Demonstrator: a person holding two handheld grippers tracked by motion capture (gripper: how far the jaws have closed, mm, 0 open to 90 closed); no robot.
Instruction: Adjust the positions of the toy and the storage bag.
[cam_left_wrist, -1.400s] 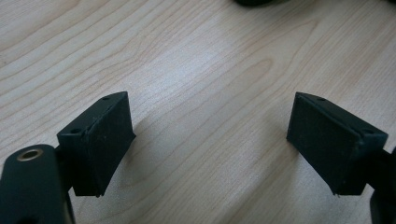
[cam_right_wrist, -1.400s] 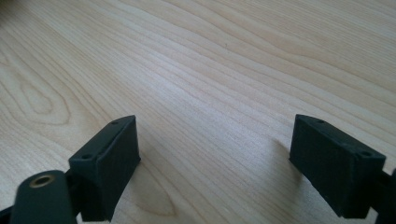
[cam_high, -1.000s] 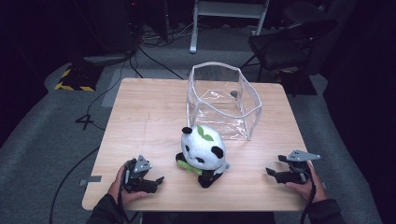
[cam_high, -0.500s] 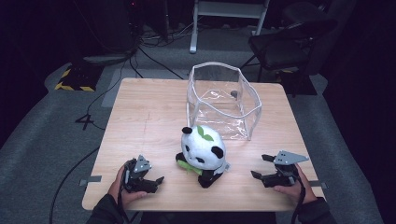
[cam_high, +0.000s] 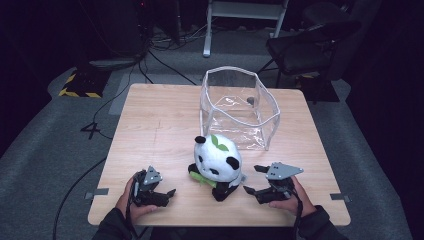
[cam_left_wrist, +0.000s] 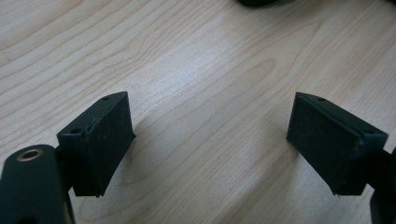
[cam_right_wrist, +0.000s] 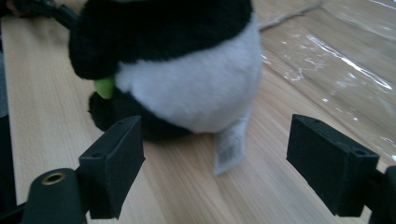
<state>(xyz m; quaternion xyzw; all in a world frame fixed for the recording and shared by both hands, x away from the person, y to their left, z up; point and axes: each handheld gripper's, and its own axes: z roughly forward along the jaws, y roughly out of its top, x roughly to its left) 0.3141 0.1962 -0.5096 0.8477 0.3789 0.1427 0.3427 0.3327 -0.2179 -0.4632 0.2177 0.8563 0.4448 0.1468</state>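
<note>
The plush panda (cam_high: 217, 164) sits ungrasped on the counter (cam_high: 155, 125), outside the clear bin (cam_high: 239, 107); right gripper (cam_high: 258, 181) fingers released beside it, left gripper (cam_high: 165, 192) released too.

My wooden table (cam_high: 160, 125) sits on a grey floor (cam_high: 45, 150) (with black cables), and a dark chair (cam_high: 310, 47) waits behind.
</note>
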